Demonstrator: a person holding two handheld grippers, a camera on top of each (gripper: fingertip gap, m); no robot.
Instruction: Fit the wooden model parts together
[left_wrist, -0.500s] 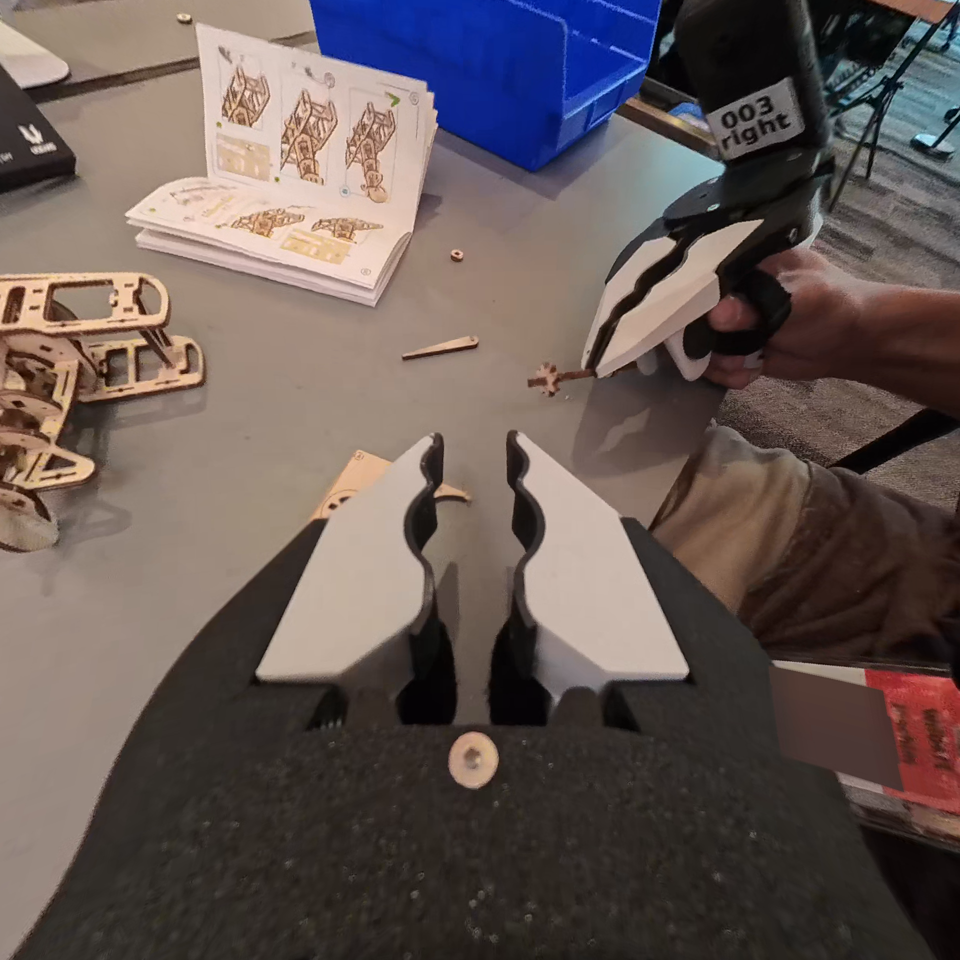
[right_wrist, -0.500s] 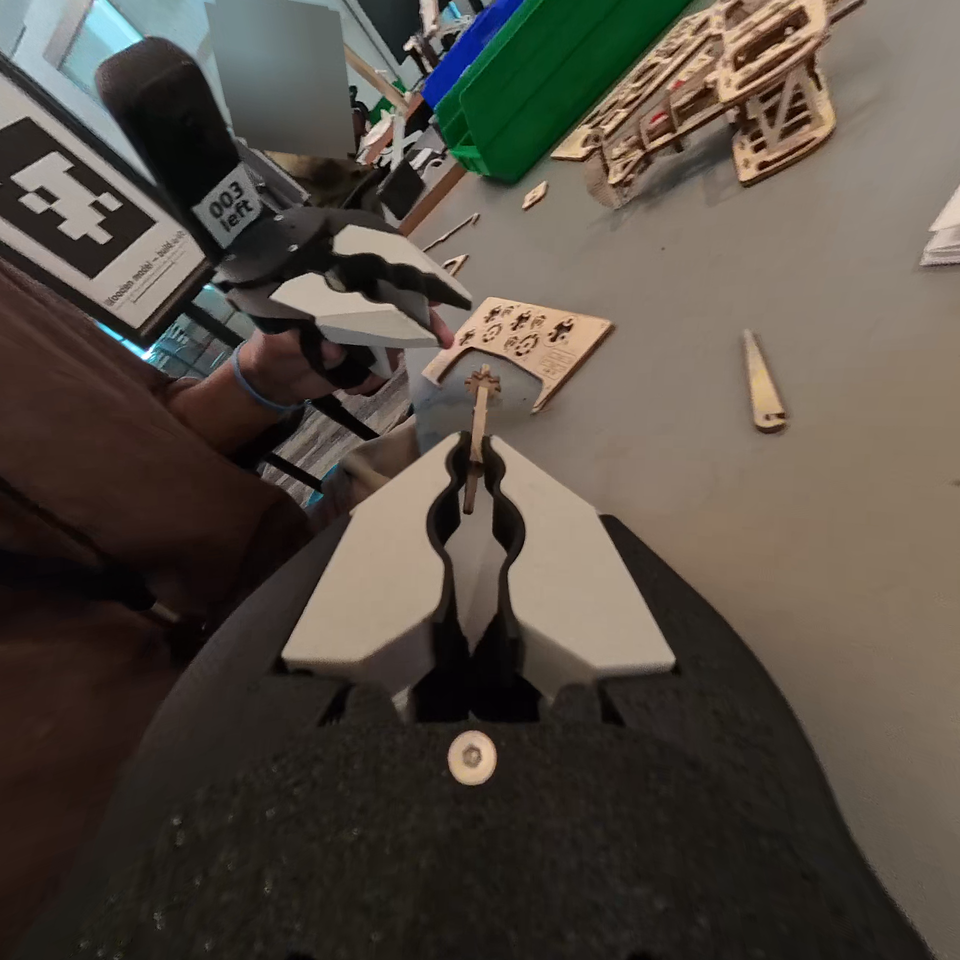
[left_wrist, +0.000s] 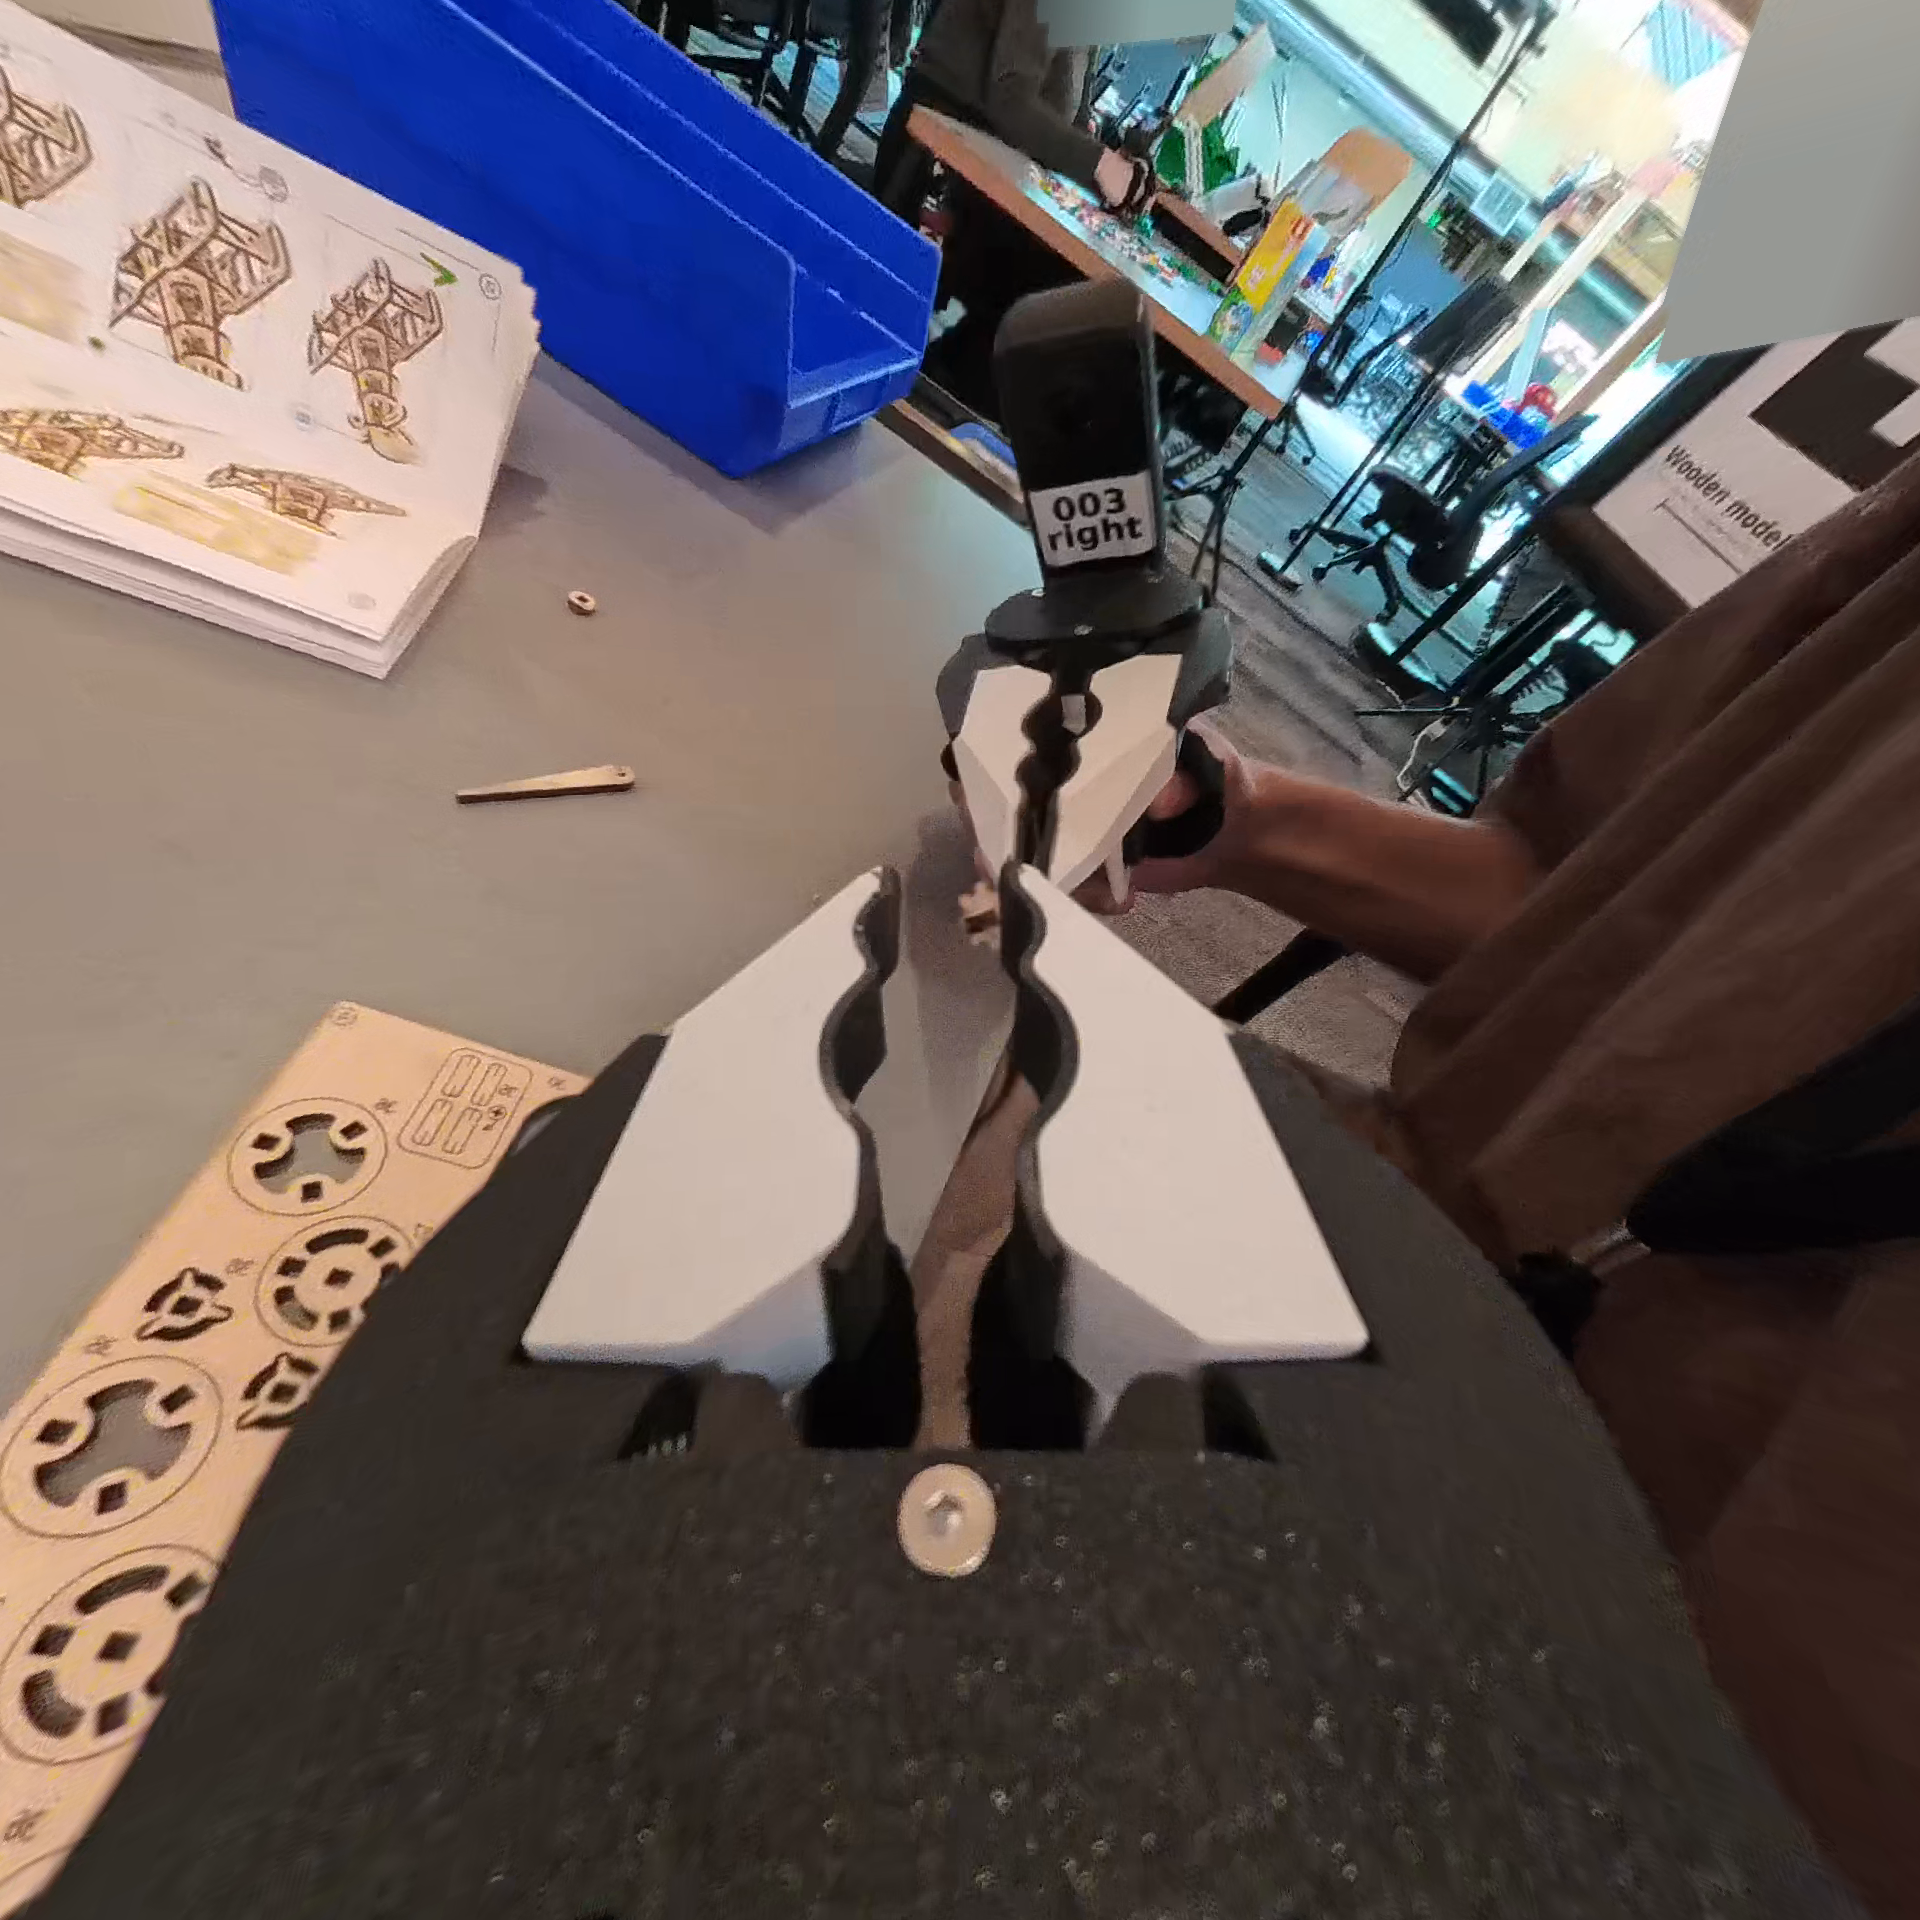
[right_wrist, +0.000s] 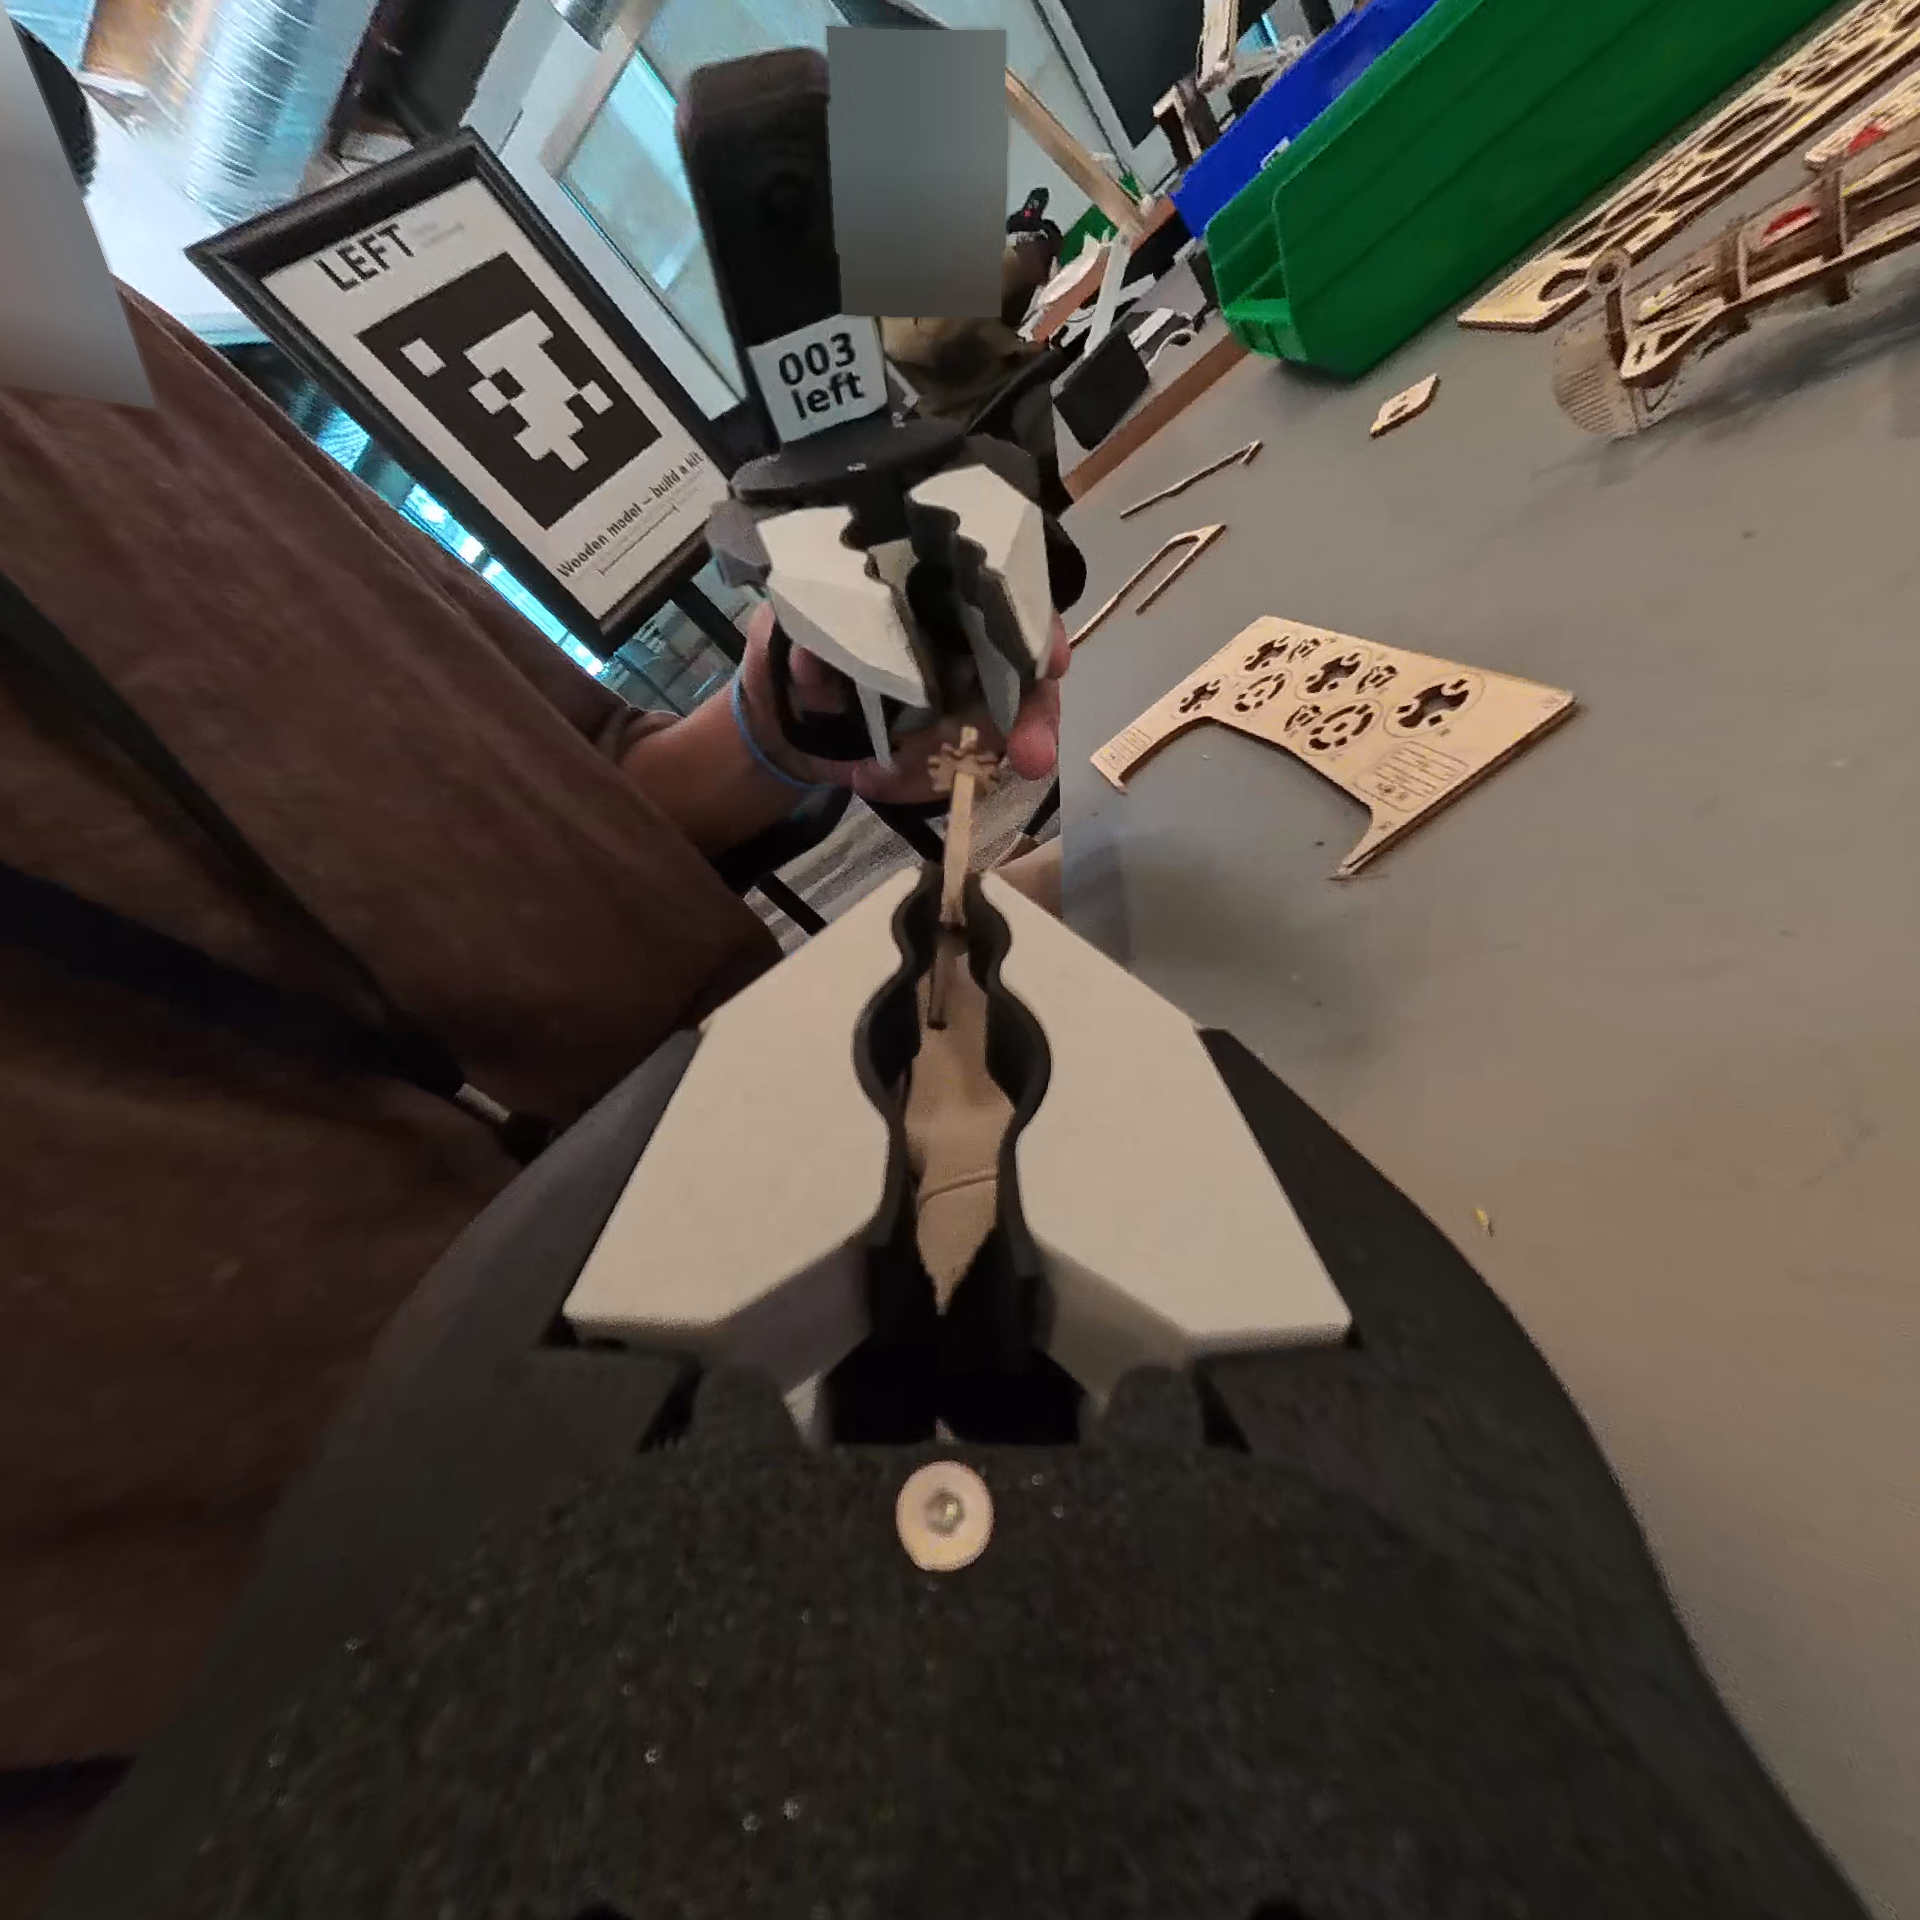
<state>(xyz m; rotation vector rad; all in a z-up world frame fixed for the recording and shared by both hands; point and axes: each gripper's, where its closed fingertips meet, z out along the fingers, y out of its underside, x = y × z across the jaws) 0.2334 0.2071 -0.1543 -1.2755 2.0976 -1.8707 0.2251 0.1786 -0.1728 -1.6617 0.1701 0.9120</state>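
Observation:
My right gripper (right_wrist: 951, 896) is shut on a thin wooden pin (right_wrist: 958, 821) with a cross-shaped head that sticks out forward. My left gripper (left_wrist: 948, 891) is open and faces it head-on, near the table's edge. In the left wrist view the pin's head (left_wrist: 977, 914) sits just between my left fingertips, with the right gripper (left_wrist: 1023, 847) right behind it. In the right wrist view the left gripper (right_wrist: 940, 675) is open just beyond the pin's head. I cannot tell whether the left fingers touch the pin.
On the grey table (left_wrist: 260, 831) lie an open instruction booklet (left_wrist: 239, 416), a blue bin (left_wrist: 582, 208), a wooden wedge piece (left_wrist: 545, 784), a small ring (left_wrist: 580, 602) and a cut-out wooden sheet (right_wrist: 1340, 717). A green bin (right_wrist: 1455, 187) and a part-built wooden model (right_wrist: 1714, 281) stand farther off. The gap from one gripper's tips to the other's is roughly 4 centimetres. From either gripper's tips it is about 25 centimetres to the part-built wooden model (right_wrist: 1714, 281).
Both grippers have turned to face each other and closed the distance. The pin's head, earlier off to the right of my left gripper, now sits between its open fingertips.

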